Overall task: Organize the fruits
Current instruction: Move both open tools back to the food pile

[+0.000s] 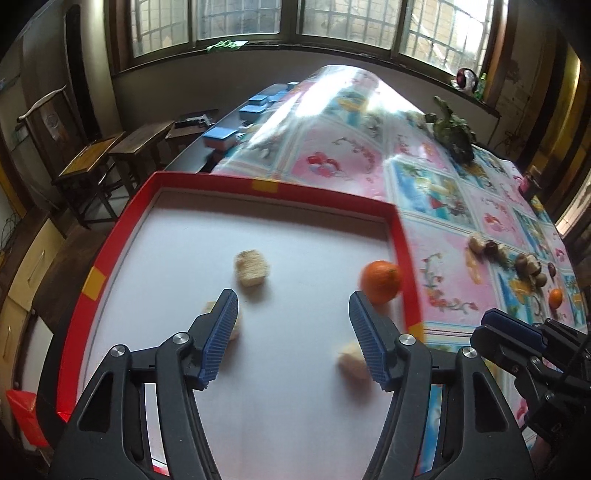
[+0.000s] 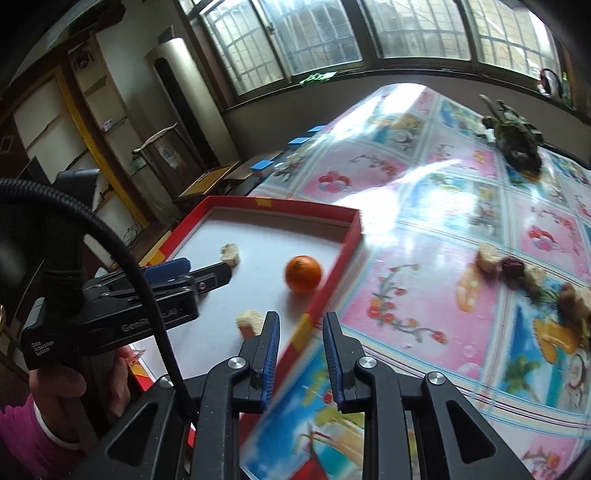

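Tray [image 1: 404, 254]: you are holding one orange [image 1: 380, 282] and three pale pieces in it (left hand-held gripper [image 1: 293, 325] wide, right hand-held gripper [image 2: 301, 354] narrow, both empty). Remaining: worktop [image 2: 424, 206] fruits [image 2: 517, 271] are awaiting collection.

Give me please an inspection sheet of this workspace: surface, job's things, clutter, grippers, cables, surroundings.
Surface: table under a glossy patterned cloth.
Job's things: red tray with white floor holds one orange near its right wall and three pale chunks; a second orange and a row of brown and pale pieces lie on the cloth.
Clutter: dark green object at the far table side; blue boxes beyond the tray.
Grippers: left gripper open above the tray, nothing between its jaws; right gripper over the tray's near corner, jaws narrowly apart, holding nothing.
Cables: black corrugated cable by the left gripper.
Surroundings: barred windows, wooden chairs, a hand in a pink sleeve.
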Available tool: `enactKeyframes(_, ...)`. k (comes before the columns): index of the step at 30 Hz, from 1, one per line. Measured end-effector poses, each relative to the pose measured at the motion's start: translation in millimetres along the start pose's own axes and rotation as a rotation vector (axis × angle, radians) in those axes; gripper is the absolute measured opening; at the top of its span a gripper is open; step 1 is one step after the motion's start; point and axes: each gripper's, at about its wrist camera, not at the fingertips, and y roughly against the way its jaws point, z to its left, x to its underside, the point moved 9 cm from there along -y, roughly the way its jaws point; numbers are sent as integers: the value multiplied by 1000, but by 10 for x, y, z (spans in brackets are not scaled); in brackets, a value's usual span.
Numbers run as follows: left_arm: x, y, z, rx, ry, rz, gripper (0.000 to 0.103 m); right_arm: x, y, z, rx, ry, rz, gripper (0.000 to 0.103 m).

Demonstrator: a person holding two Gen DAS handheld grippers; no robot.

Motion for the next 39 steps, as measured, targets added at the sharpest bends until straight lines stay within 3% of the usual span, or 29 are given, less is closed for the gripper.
enactKeyframes(9,-36,38,-821,106,-85,7,63,167,507,-736,110,-104,-44,30)
enactKeyframes(19,21,-159,-1629,216,-129,106,63,433,1040,-1528,224,-211,-76,32)
enactKeyframes(23,10,-286,-1839,221,-171,137,63,498,1189,-1749,242,-243,-95,39)
enactKeyframes(32,-103,-671,-2103,231,-268,216,63,510,1221,-1978,216,-279,-111,39)
enactKeyframes(39,-222,-984,-2191,205,-323,233,63,414,1145,-2027,181,-288,-120,40)
